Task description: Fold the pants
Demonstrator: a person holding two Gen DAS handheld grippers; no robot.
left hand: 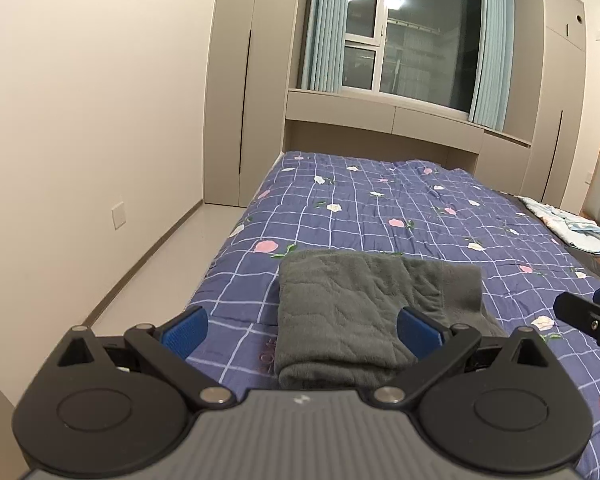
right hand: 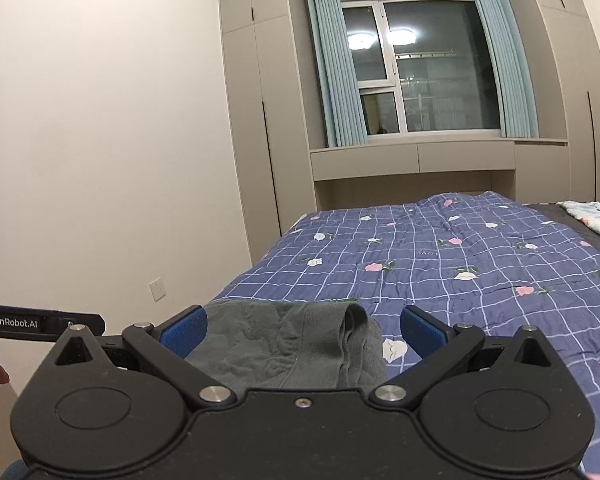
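Pants [left hand: 352, 312], gray and fuzzy, lie folded up into a thick, soft pile on the near part of the bed. From the right wrist view the pants [right hand: 292, 344] show stacked layers with a rolled fold on their right side. They rest on a big blue quilt [left hand: 380, 216] with white squares and pink and white flowers. The quilt covers most of the bed and has a few bumps and wrinkles. Far back stands a dark window [left hand: 412, 40] with light blue curtains [left hand: 492, 48] and tall cream cupboards [left hand: 236, 92] beside it. A light, crumpled blanket [left hand: 568, 224] lies at the far right of the bed. The left gripper [left hand: 300, 330] hangs over the pants with its blue fingers [left hand: 184, 330] spread wide and holding nothing. The right gripper [right hand: 302, 330] is spread wide too, with nothing in it, above the right end of the pants. Nothing lies on top of the pants.
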